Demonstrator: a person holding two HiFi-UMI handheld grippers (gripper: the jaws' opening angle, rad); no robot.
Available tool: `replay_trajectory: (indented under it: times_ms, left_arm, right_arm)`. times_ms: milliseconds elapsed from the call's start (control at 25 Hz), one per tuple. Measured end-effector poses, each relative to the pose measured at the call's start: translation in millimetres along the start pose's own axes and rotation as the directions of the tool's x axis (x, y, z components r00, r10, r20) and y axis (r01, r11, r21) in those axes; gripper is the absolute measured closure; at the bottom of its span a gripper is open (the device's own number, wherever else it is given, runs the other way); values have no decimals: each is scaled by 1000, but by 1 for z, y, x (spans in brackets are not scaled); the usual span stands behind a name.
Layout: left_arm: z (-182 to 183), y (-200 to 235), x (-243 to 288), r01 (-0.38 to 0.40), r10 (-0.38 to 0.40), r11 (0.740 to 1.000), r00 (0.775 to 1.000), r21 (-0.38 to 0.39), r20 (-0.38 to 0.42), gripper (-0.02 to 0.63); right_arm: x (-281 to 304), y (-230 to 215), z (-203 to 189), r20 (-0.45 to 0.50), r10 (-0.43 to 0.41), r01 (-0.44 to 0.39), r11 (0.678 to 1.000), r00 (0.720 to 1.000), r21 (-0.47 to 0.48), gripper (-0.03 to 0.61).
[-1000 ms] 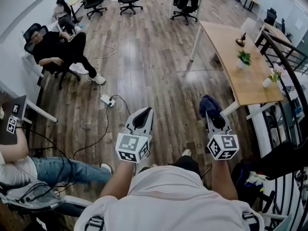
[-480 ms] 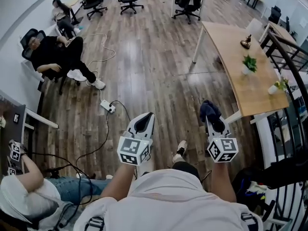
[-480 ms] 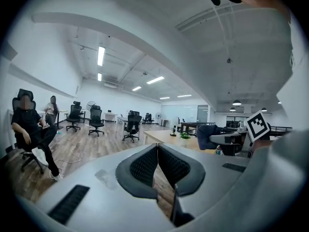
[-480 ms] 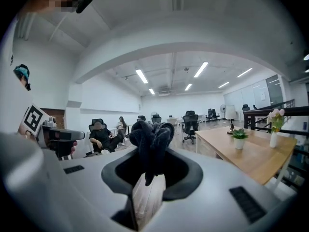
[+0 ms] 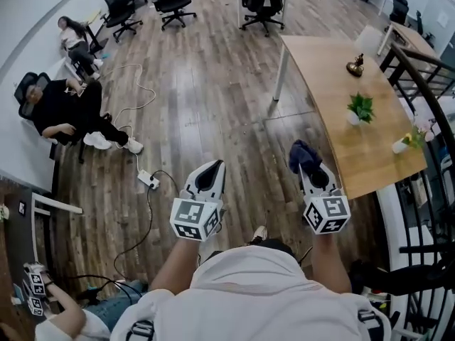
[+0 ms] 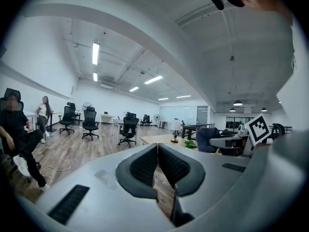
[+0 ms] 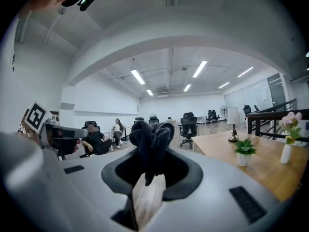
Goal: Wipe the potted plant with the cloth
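Head view: we see the long wooden bench (image 5: 320,62) at the upper right. Our left tongs (image 5: 210,172) are pressed together with nothing between them, and our right tongs (image 5: 307,168) pinch the bunched dark blue cloth (image 5: 304,155) over the floor, near the bench's near corner. The small potted plant (image 5: 360,109) stands midway along the bench, toward its right edge, well apart from the cloth.
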State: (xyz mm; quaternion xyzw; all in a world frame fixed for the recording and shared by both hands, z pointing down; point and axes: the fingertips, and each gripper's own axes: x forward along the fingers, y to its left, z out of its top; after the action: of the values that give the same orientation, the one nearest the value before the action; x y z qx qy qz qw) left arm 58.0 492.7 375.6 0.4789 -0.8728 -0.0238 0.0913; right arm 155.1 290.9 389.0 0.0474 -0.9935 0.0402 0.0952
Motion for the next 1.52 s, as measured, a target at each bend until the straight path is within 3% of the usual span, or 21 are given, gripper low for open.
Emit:
replay_trajectory:
  times_ms: [280, 520, 760, 1000, 1200, 1520]
  left_arm:
    - [16, -19, 118, 57, -57, 998, 998, -7, 9, 598]
    - [15, -16, 189, 107, -107, 994, 994, -19, -34, 598]
    - [21, -20, 293, 245, -245, 969, 968, -12, -45, 598]
    - [47, -18, 398, 424, -423, 906, 904, 2, -67, 598]
    - [61, -9, 471, 535, -533, 844, 843, 15, -77, 598]
    - [61, -38, 547, 687, -683, 726, 721, -7, -114, 598]
  right_arm:
    - [48, -103, 16, -16, -57, 57, 998, 998, 4, 434]
    - [80, -149, 17, -33, -102, 102, 995, 994, 17, 434]
    - [109, -221, 18, -47, -248, 250, 968, 968, 36, 434]
    - [142, -276, 44, -46, -428, 430, 901, 903, 55, 434]
    - [169, -305, 52, -51, -551, 553, 830, 833, 74, 434]
    - [164, -342, 51, -74, -705, 709, 698, 705, 104, 434]
